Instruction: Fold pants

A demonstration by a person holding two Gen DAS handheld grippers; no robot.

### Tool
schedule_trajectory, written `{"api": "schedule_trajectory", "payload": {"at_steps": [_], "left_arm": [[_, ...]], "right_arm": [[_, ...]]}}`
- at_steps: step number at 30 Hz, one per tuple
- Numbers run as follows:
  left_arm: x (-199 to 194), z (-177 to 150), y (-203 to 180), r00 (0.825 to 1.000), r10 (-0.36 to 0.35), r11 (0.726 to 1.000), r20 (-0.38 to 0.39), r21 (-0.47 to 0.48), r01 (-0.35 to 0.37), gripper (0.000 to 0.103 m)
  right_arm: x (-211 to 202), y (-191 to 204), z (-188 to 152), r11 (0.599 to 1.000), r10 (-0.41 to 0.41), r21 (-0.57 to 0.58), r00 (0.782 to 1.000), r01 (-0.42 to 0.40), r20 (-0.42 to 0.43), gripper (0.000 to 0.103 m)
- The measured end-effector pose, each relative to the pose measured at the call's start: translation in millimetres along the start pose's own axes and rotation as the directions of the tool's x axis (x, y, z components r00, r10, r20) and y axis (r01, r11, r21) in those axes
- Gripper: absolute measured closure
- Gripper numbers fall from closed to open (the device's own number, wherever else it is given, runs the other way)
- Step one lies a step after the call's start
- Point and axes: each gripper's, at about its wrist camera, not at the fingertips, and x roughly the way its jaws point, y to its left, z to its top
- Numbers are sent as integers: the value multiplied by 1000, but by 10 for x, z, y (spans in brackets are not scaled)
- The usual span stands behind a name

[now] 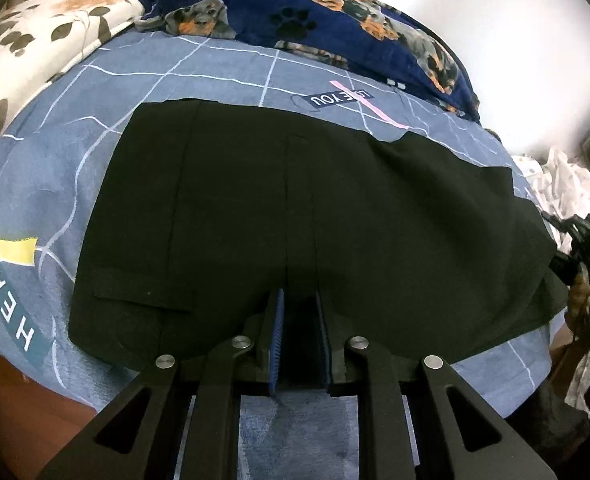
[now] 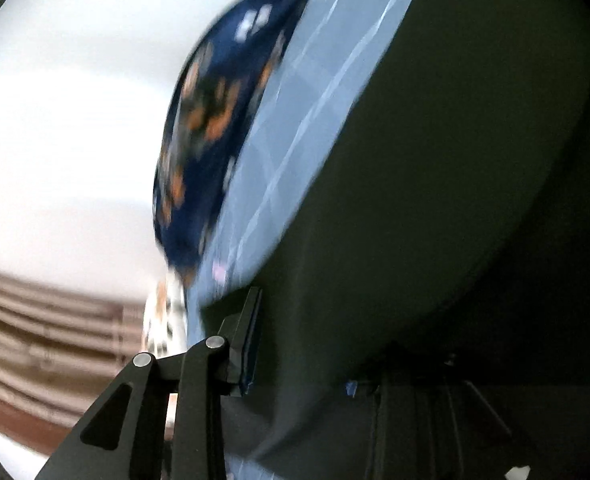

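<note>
Black pants (image 1: 295,216) lie spread flat across the blue checked bed sheet (image 1: 143,88). My left gripper (image 1: 300,304) rests at their near edge; its blue-padded fingers (image 1: 275,328) stand a little apart with black cloth between them. My right gripper shows at the far right of the left wrist view (image 1: 583,248), at the pants' right edge. In the blurred right wrist view the gripper (image 2: 295,340) holds black cloth (image 2: 435,200); only its left finger (image 2: 247,336) shows, the other is hidden under the cloth.
A navy dog-print blanket (image 1: 335,20) lies along the bed's far side. A white floral quilt (image 1: 35,40) is at the far left. Crumpled white cloth (image 1: 563,184) lies past the bed's right edge. A white wall (image 2: 75,120) is behind.
</note>
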Motion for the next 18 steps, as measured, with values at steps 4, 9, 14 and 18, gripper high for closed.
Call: {"api": "schedule_trajectory", "payload": {"at_steps": [4,9,14,18], "left_arm": [[5,0,-14,1000,7,1000,3,-4,-7,85],[10,3,-16,1000,16,1000,4,-3,-16,85],[11,10,-33,1000,23,1000,3,4,-23,85],[7,15,-31,1000,21,1000,1,-1,-21,85]], "right_arm": [[-204,-291,533,997,-10,77,995,2,100,71],[-428,-488,891,992,-25,125,987,5,160,75],[-662,-348,942,993,-111,54,972,102,206,98],[-956,-328,746,990,-141,40,962,135,236,99]]}}
